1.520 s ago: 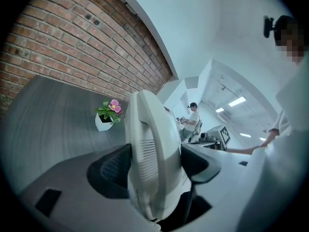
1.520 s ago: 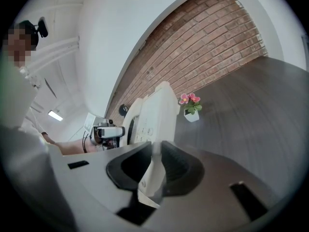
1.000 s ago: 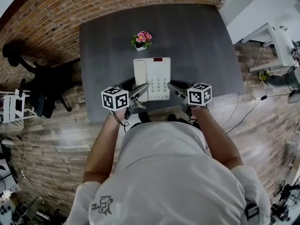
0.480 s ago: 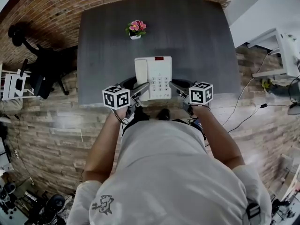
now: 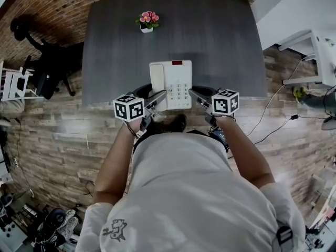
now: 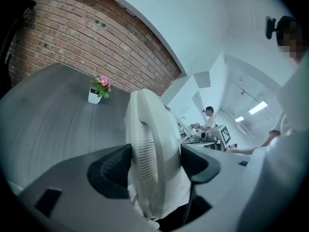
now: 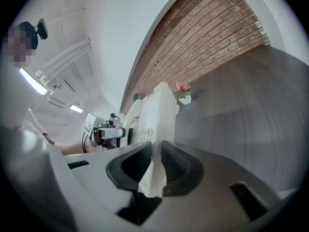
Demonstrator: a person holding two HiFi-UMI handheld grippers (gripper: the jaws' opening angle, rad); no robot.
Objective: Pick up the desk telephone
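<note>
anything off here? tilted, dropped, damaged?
Nothing stands out. The desk telephone is clamped on both sides, the left gripper on its handset side and the right gripper on its keypad side, with the handset seated. The flower pot stands upright at the far side of the table.

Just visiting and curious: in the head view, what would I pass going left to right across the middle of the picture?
Black office chair → left gripper → white desk telephone → right gripper → white furniture.
</note>
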